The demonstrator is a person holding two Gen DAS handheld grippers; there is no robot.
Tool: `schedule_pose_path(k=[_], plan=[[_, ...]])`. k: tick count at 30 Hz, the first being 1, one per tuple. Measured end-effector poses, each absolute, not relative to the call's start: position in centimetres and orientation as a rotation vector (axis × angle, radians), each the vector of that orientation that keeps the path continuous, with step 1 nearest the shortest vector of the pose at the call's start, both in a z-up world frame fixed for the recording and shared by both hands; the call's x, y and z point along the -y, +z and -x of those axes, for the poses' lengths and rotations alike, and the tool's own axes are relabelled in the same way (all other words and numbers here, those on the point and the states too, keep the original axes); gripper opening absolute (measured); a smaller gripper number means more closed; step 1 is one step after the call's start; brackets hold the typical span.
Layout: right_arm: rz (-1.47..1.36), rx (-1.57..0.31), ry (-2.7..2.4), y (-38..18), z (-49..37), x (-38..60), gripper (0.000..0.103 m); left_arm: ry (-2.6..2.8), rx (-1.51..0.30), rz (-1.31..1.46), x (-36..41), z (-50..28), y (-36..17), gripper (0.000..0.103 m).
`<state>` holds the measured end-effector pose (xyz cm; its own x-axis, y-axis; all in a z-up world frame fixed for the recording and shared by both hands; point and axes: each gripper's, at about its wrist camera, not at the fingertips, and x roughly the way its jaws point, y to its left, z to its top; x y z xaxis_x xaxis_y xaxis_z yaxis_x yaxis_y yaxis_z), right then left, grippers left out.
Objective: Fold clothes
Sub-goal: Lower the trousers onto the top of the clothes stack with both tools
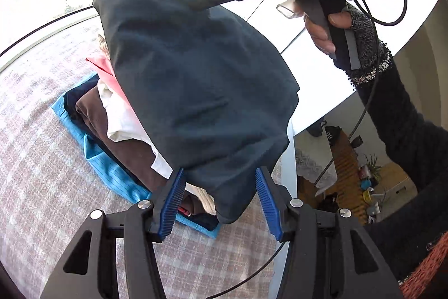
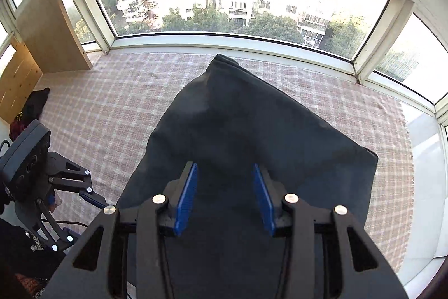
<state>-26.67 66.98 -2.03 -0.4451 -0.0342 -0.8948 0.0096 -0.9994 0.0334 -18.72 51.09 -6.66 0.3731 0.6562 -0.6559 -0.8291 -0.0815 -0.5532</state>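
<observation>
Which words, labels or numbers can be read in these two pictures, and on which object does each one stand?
"DAS": white letters on the black arm of the right hand-held gripper, seen in the left wrist view.
White print on a dark object in the room beyond: too small to read.
Right wrist view: no readable text.

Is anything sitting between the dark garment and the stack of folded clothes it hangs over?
Nothing visible: the dark garment hangs directly over the stack of folded clothes. Both tools, left and right, look open.
</observation>
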Motion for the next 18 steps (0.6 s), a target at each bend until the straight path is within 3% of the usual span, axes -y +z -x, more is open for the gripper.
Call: schedule_pose_path(k=[6,9,14,18], plan=[[-1.646,0.049,-2.638,-4.2,30.0,-68.9,0.044,1.12,-0.333,1.036,-52.0,13.8,-7.6,0.049],[-1.711,0.005,-2.551,-5.8,29.3,-69.0,0.044,1.089,-0.302,1.087,-51.2,13.8,-7.2,0.049],[-1.467,0.24,-2.724,1.0,22.2,-73.0,0.044,1.207,-0.258,1.04,-47.6,17.9,-3.0,0.051],[-1.47,0.323,-2.868,2.8,14.4,-76.0,0.049,1.309,-0.204,1.072,-47.4,21.0,-2.3,0.057]])
